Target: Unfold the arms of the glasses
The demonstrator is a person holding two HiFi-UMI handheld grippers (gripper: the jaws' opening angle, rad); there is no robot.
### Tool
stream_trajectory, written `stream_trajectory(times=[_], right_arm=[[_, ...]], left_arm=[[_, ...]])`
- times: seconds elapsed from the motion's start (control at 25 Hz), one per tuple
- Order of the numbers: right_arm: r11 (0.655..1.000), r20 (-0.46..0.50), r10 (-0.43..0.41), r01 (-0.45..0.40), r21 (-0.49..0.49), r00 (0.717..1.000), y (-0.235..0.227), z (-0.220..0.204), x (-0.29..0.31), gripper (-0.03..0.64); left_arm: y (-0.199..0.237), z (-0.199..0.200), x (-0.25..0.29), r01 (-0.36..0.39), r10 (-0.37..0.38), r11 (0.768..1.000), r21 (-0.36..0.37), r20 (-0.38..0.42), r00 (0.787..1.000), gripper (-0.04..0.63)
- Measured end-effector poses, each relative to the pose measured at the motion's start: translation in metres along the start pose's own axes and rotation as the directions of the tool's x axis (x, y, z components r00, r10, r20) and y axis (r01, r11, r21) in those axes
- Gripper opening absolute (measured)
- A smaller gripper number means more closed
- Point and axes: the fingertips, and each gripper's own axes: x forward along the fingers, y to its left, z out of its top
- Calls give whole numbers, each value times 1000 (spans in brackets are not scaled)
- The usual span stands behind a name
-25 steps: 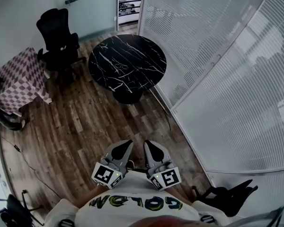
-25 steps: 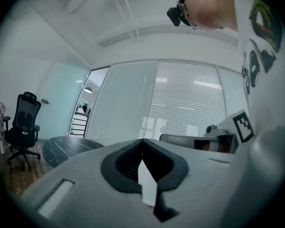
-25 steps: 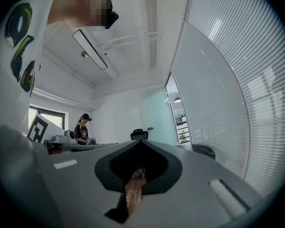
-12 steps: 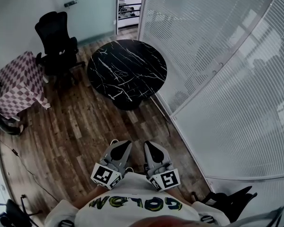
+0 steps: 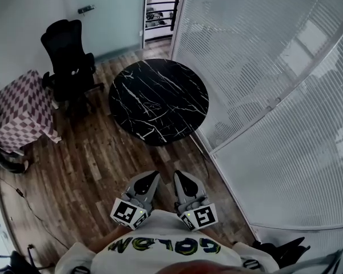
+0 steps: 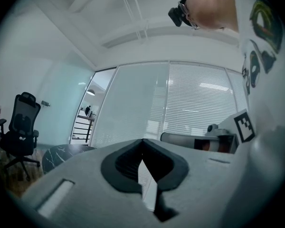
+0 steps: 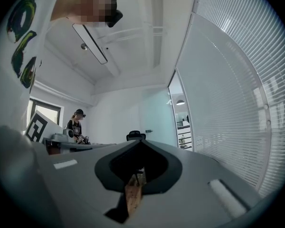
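Note:
No glasses show in any view. In the head view my left gripper [image 5: 150,176] and right gripper [image 5: 180,176] are held side by side close to my chest, pointing level at the round black marble table [image 5: 158,100] ahead. Both are shut with nothing between their jaws. The left gripper view shows my left gripper [image 6: 142,141] with its jaws together, and part of the table [image 6: 61,152] to its left. In the right gripper view my right gripper [image 7: 141,142] is shut too, with only the room beyond it.
A black office chair [image 5: 68,56] stands left of the table, and a checked cloth-covered table [image 5: 20,110] further left. A curved wall of white blinds [image 5: 274,96] runs along the right. A doorway [image 5: 160,13] opens at the back. A person [image 7: 77,122] stands far off.
The marble table has come nearer and sits lower in the head view as I move towards it. Both grippers stay shut in front of my chest.

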Motion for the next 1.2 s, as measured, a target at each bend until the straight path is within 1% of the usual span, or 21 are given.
stream_trajectory(times=[0.12, 0.2, 0.32, 0.48, 0.6, 0.76, 1.0, 1.2], right_arm=[[1000, 3, 5, -5, -4, 1000, -5, 4, 40, 2], [1000, -12, 4, -4, -17, 1000, -8, 2, 66, 2], [999, -6, 9, -9, -38, 1000, -12, -1, 101, 2], [999, 8, 3, -3, -36, 1000, -17, -2, 138, 2], [999, -2, -1, 1, -42, 1000, -21, -5, 156, 2], [999, -25, -2, 1, -32, 1000, -26, -12, 170, 2], [1000, -43, -18, 17, -23, 999, -43, -13, 177, 2], [1000, -16, -13, 13, -17, 1000, -65, -6, 180, 2]], left_arm=[[35, 12, 13, 0, 0, 1000, 7, 2, 1000, 3], [58, 18, 21, -1, 1, 1000, 11, 5, 1000, 4], [92, 24, 32, -2, 2, 1000, 11, 6, 1000, 3], [126, 28, 45, 3, -3, 1000, 12, 3, 1000, 4], [144, 28, 52, 3, -3, 1000, 15, -5, 1000, 4], [157, 26, 61, 3, -3, 1000, 4, -21, 1000, 3], [161, 25, 78, 12, -13, 1000, -13, -37, 999, 4], [156, 27, 101, 11, -11, 1000, -2, -32, 999, 3]])
